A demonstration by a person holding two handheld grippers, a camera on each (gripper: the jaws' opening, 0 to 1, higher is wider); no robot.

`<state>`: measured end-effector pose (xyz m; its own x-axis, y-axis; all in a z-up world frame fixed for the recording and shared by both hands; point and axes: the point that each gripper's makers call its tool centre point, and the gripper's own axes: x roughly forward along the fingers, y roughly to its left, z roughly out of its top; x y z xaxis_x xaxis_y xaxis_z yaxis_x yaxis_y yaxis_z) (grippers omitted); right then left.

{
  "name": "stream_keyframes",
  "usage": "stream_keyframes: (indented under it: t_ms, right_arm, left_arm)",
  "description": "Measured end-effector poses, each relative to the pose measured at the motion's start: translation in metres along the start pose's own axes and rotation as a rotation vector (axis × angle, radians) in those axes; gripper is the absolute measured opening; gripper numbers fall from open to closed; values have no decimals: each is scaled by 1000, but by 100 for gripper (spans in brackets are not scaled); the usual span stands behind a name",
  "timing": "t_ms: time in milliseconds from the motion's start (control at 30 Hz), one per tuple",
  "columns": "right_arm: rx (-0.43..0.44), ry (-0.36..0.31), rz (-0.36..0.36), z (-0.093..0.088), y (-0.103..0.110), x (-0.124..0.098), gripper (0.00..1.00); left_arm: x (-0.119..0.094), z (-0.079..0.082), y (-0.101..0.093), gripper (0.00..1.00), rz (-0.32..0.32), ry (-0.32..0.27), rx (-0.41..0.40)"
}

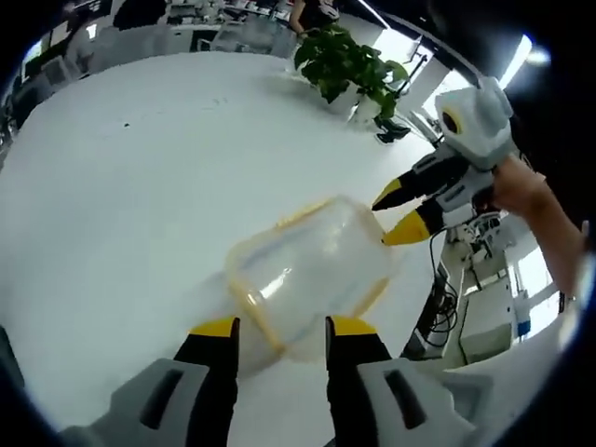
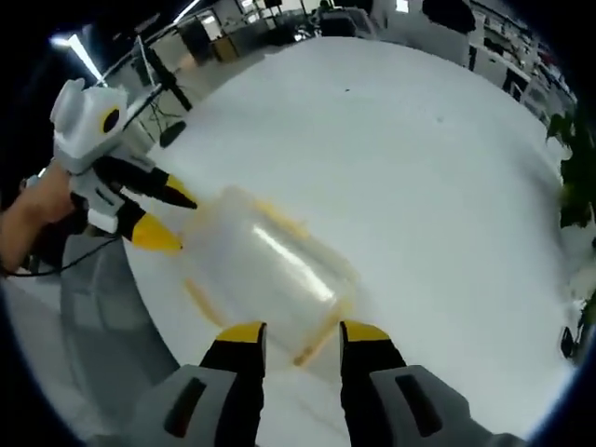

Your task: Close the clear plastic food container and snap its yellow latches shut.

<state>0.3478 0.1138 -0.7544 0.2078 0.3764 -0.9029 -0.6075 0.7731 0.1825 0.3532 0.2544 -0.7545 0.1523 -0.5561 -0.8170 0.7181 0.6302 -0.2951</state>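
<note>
in the left gripper view we see the clear container [image 1: 307, 279] with its yellow latches [image 1: 250, 303] lying on the white table [image 1: 140, 186] near its edge, just ahead of our left gripper [image 1: 281, 328], whose jaws stand apart and released with nothing between them. in the right gripper view the right gripper [image 2: 303, 333] is likewise spread and holding nothing, its tips right at the box. a potted plant [image 1: 349, 60] stands farther back on the table.
</note>
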Motion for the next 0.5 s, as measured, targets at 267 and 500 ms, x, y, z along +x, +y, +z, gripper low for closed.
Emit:
stream_keyframes:
  t_ms: [267, 500]
  right_arm:
    - [-139, 24, 10, 1, 6, 0, 28]
    - [-229, 53, 19, 1, 6, 1, 28]
  left_arm:
    - [-2, -6, -2, 35, -10, 39, 145]
    - [-3, -5, -6, 35, -28, 69, 290]
